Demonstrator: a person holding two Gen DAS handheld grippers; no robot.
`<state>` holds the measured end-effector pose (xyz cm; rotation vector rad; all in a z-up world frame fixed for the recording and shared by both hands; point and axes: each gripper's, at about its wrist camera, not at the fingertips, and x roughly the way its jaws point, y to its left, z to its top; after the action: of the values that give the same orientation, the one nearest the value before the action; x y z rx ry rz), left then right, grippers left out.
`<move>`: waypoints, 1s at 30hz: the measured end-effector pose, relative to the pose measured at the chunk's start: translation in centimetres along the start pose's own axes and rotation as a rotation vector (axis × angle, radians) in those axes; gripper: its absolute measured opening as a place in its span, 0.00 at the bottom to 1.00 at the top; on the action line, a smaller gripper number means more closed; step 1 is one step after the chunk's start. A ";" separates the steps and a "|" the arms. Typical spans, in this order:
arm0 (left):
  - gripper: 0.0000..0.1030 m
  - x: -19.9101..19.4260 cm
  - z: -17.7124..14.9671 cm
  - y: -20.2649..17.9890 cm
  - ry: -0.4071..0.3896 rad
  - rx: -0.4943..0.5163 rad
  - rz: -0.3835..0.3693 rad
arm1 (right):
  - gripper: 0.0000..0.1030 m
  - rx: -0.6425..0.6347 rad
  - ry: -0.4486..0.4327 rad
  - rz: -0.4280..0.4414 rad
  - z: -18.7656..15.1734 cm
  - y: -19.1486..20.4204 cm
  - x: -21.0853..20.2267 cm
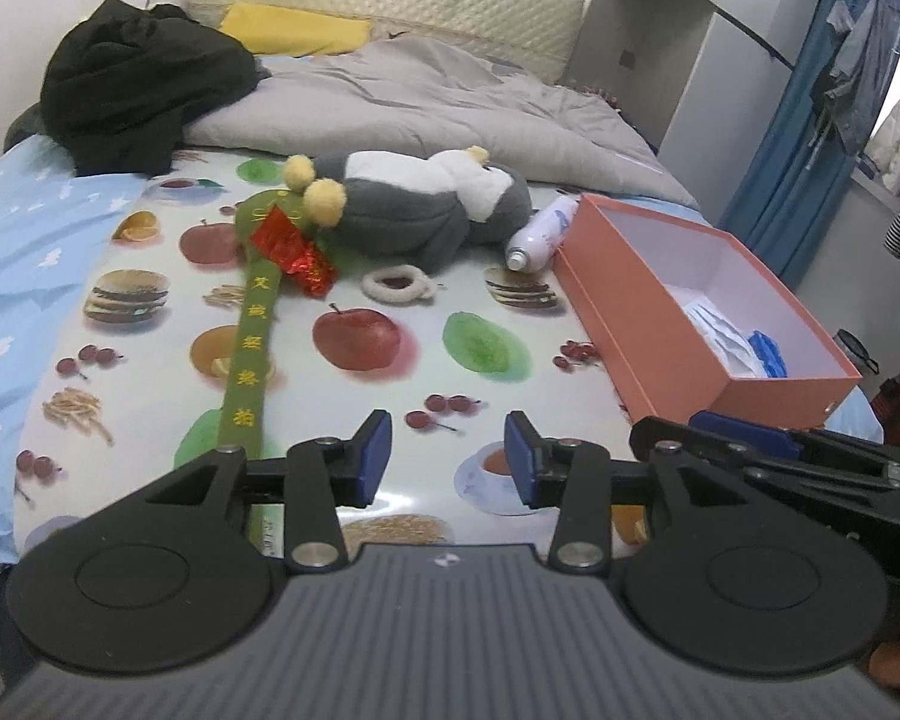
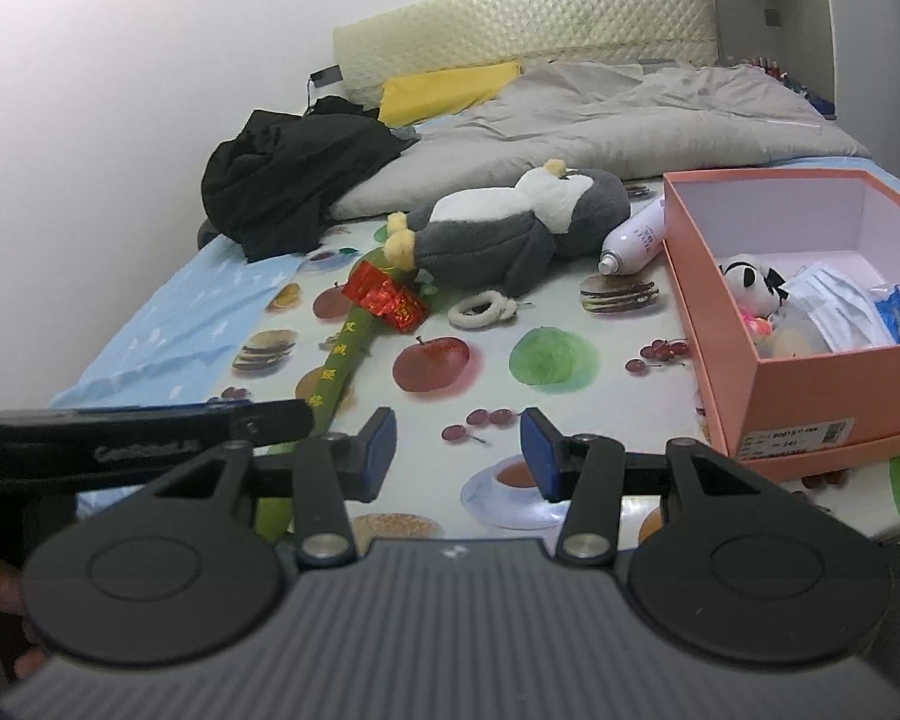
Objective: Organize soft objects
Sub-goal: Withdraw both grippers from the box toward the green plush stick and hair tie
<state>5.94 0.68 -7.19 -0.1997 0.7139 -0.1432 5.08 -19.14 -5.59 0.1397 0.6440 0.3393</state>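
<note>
Soft even light, fisheye-bent edges, slight blur

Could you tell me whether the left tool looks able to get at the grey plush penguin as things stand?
Probably yes: the left tool is open and empty, and only bare printed cloth lies between it and the plush penguin, though a green strap runs alongside.

Both wrist cameras look forward and downward along their fingers, low over the fruit-print cloth (image 1: 150, 360). The two views share the penguin plush (image 1: 414, 210) and pink box (image 2: 810, 384).
</note>
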 end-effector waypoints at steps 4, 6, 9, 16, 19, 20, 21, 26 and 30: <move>0.50 0.5 0.2 0.8 0.000 -0.012 0.014 | 0.48 0.003 -0.001 0.001 0.0 0.0 0.9; 0.50 1.1 0.4 1.4 0.004 -0.017 0.022 | 0.48 -0.003 0.005 -0.003 0.0 -0.1 1.6; 0.50 2.5 0.7 2.4 0.015 -0.028 0.038 | 0.48 -0.001 0.014 -0.008 0.0 -0.6 2.7; 0.50 7.4 1.5 5.0 0.056 -0.045 0.086 | 0.48 0.021 0.046 -0.019 0.1 -2.4 6.4; 0.50 9.4 1.9 6.1 0.066 -0.054 0.107 | 0.48 0.013 0.058 -0.021 0.2 -3.0 7.9; 0.50 10.0 2.0 6.4 0.070 -0.060 0.114 | 0.48 0.013 0.062 -0.018 0.2 -3.3 8.5; 0.50 10.7 2.2 6.8 0.073 -0.066 0.121 | 0.48 0.013 0.066 -0.016 0.3 -3.5 9.1; 0.53 13.6 3.3 8.6 0.078 -0.077 0.161 | 0.48 0.001 0.097 -0.005 0.7 -4.2 12.8; 0.55 16.0 4.3 10.1 0.083 -0.082 0.196 | 0.59 -0.031 0.119 0.009 1.3 -4.2 16.0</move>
<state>21.39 7.87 -16.50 -0.2014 0.8186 0.0651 18.90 -17.49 -14.58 0.0932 0.7552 0.3679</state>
